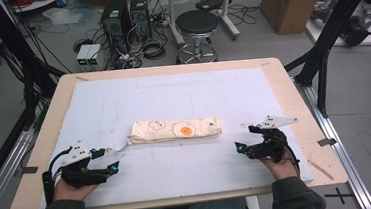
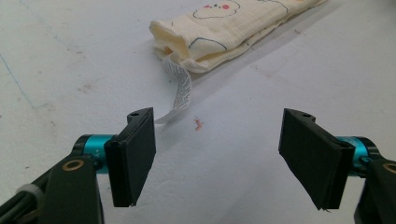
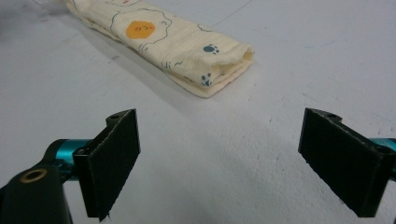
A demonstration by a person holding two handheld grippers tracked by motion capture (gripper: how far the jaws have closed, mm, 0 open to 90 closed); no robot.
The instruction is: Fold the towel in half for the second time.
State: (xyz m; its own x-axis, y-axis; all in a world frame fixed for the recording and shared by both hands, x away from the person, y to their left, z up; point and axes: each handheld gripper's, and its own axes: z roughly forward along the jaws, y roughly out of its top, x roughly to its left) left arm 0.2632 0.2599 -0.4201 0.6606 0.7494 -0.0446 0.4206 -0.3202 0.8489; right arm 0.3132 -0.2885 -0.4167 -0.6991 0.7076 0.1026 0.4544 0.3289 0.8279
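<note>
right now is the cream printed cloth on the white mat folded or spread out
Folded. The cream printed cloth lies as a narrow long bundle, stacked layers showing at its end in the right gripper view, a white care tag trailing from the other.

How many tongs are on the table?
2. The left tongs sit near the folded cloth's label end; the right tongs sit near its other end. Both are open and hold nothing.

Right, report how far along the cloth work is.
Done: the printed cloth lies folded into a long narrow bundle on the white mat, its label strip trailing from one end. In hand: nothing; the left gripper and right gripper sit open, apart from it. Whether more folding remains can't be told.
</note>
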